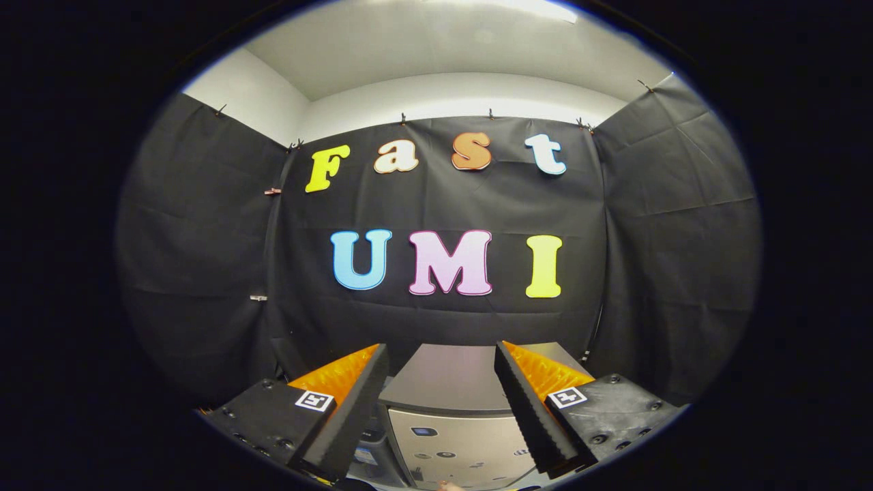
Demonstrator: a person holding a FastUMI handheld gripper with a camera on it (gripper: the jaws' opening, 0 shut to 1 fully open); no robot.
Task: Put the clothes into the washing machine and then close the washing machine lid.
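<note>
Hand-held gripper (pixel 441 361), seen along its two fingers (pixel 354 402), which are spread wide apart and grasp nothing. Each finger carries one black ribbed pad on its inner face and one orange backing on its outer face; each black finger mount bears one square black-and-white marker (pixel 314 400), two markers in all.

One washing machine (pixel 450 409) stands just ahead of and below the fingers, framed in the gap between them. Its grey lid (pixel 447 378) lies flat and closed across the top, its far edge running close to the black cloth wall (pixel 443 204) behind. Below the lid's near edge, the pale front control panel (pixel 470 443) shows several small dark buttons and marks, too small to count reliably. The left finger overlaps the machine's left front corner, the right finger its right front corner.

The black cloth covers three sides of the booth; above it run one white wall (pixel 464 95) and one white ceiling (pixel 443 41).
</note>
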